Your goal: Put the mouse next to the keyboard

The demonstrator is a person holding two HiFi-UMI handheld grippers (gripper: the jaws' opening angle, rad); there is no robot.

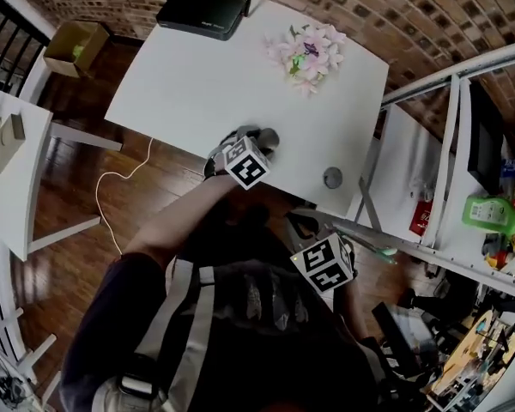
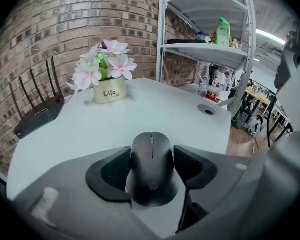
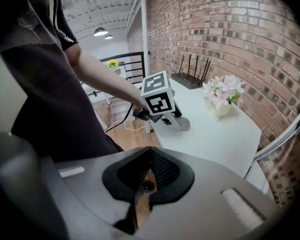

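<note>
While left gripper [image 2: 151, 168] fingers [image 2: 109, 173] clamp black oval computer mouse [image 2: 151, 159] by sides at near edge of white table [image 2: 80, 129], right gripper [image 3: 144, 180] hangs off table, fingers pressed together, empty.

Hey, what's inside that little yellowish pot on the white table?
Pink and white flowers with a few green leaves fill the pot. Whatever lies below the rim, soil or stems, is covered by the blossoms and the pot's wall.
</note>
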